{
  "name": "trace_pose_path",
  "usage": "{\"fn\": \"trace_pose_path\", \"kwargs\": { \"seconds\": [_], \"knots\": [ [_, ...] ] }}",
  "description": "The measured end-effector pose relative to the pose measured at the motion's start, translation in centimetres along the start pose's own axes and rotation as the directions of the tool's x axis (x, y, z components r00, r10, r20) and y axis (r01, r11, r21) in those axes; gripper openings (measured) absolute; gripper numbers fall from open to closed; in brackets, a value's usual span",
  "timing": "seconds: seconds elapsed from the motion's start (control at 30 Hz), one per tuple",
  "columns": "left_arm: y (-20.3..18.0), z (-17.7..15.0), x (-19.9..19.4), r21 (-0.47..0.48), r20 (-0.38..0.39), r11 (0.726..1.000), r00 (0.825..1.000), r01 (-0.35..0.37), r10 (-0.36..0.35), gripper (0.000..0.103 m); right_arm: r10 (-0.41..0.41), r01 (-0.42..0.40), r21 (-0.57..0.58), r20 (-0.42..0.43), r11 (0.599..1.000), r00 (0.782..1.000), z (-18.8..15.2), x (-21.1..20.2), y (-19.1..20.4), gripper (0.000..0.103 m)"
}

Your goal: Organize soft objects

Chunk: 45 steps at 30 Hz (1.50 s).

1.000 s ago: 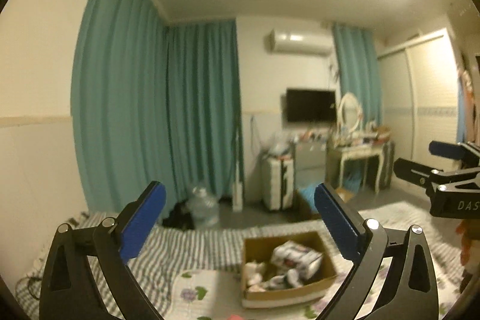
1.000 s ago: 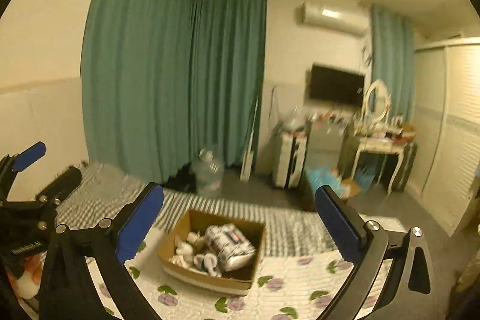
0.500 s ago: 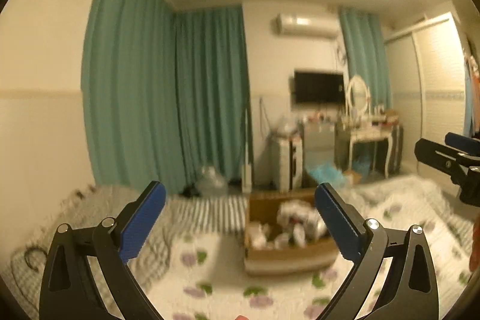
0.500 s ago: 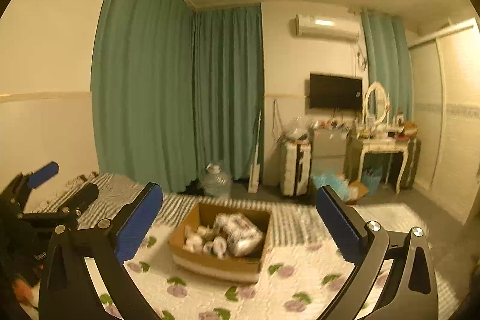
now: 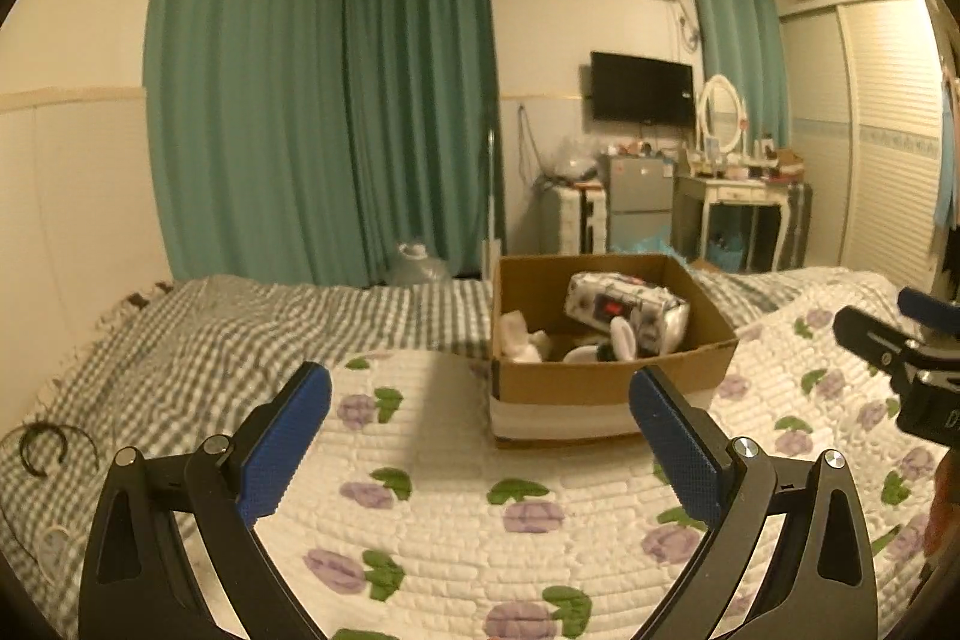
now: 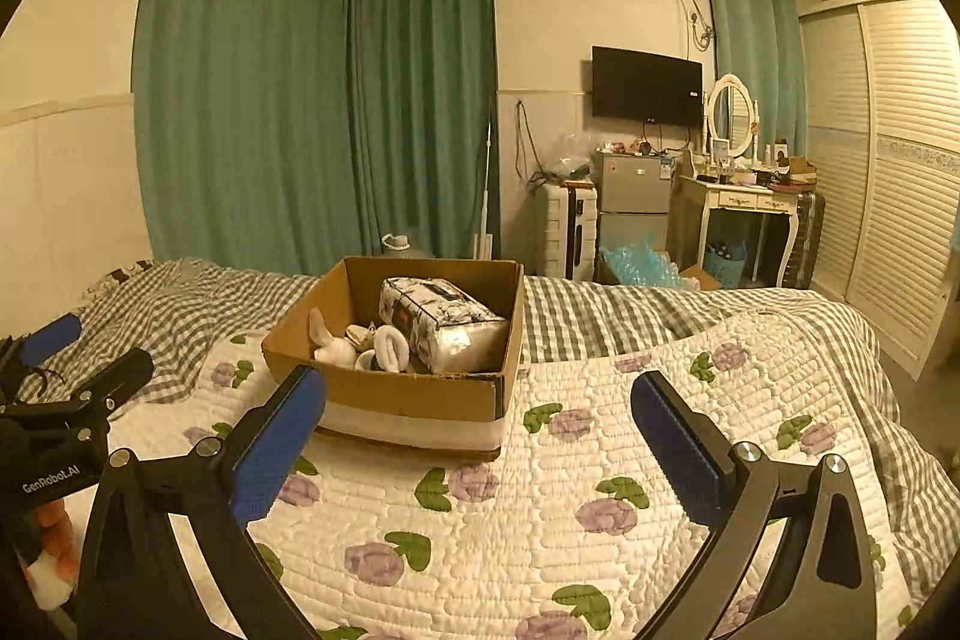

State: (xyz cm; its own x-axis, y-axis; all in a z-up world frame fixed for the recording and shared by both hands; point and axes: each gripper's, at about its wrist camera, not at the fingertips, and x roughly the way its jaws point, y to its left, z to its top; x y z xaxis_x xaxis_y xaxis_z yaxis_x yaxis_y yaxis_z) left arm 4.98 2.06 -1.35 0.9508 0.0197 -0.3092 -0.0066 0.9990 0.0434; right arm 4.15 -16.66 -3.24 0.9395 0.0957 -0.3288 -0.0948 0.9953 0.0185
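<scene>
A bedroom scene seen from two handheld grippers, both hovering low over a bed and both empty, with blue-padded jaws spread wide. The landmark is an open cardboard box [image 6: 393,340] sitting on a white quilt [image 6: 540,508] stitched in puffy ridges and printed with purple flowers and green leaves. The box lies ahead of both tools: ahead and slightly right of the left gripper [image 5: 480,436], ahead and slightly left of the right gripper [image 6: 477,433], so it sits roughly between them and neither looks clearly nearer. Inside the box, toward its right side, a plump rectangular pack wrapped in glossy patterned plastic [image 6: 441,322] leans at a tilt, its long axis running from the far wall toward the near right corner. To the left of the pack, in the box's floor, lies a jumble of small white fabric pieces [image 6: 360,346], possibly rolled socks or plush items; they are too small to identify. The box walls are stiff brown card with a pale band around the base. Beyond the box, the bed shows a grey-and-white checked sheet [image 5: 240,322], then teal curtains [image 6: 312,88]. Any reach into the box would likely need to clear its near wall from above
</scene>
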Motion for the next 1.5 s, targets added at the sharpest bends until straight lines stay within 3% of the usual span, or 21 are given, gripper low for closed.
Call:
{"fn": "trace_pose_path", "kwargs": {
  "seconds": [0.5,1.5],
  "knots": [
    [0.0,0.5,-1.2,0.005,0.023,0.999,0.999,0.031,-0.031,0.102,0.02,-0.02,0.02,0.014,1.0,1.0,0.6,-1.1,0.5,0.102],
    [0.4,0.4,-1.2,-0.02,0.013,0.999,1.0,0.025,-0.025,0.102,0.021,-0.021,0.009,0.006,1.0,1.0,0.3,-1.0,0.8,0.102]
  ]
}}
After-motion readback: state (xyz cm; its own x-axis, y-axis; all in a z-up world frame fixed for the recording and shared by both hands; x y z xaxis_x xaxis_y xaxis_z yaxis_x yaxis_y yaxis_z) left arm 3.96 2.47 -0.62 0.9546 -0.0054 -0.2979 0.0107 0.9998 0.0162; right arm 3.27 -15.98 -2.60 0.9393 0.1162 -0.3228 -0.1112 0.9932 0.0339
